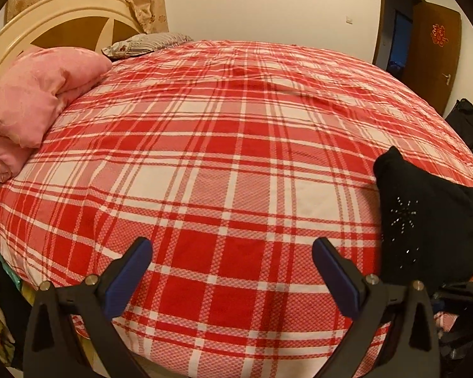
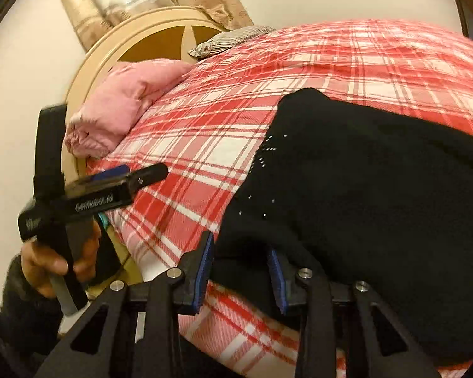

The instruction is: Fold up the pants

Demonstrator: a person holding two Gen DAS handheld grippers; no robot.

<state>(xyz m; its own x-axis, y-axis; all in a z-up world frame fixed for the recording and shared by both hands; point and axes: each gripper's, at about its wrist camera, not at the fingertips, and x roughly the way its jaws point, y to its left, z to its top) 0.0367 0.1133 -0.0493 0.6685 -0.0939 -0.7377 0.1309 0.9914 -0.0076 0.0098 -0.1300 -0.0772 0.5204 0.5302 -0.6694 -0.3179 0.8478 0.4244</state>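
Observation:
The black pants (image 2: 362, 173), with small sparkly beads, lie bunched on the red plaid bed (image 2: 205, 132) near its front edge. In the left wrist view the pants (image 1: 425, 214) sit at the right, beside my left gripper (image 1: 231, 252), which is open and empty above the sheet. My right gripper (image 2: 241, 252) has its jaws partly closed around a fold of the pants at the bed's edge. The left gripper (image 2: 135, 173) also shows in the right wrist view, held by a hand, to the left of the pants.
A folded pink quilt (image 1: 31, 104) and a striped pillow (image 1: 145, 44) lie by the cream headboard (image 1: 56, 15). A brown door (image 1: 432, 56) and a black bag (image 1: 466, 123) stand at the far right. The plaid sheet (image 1: 220, 141) covers the bed.

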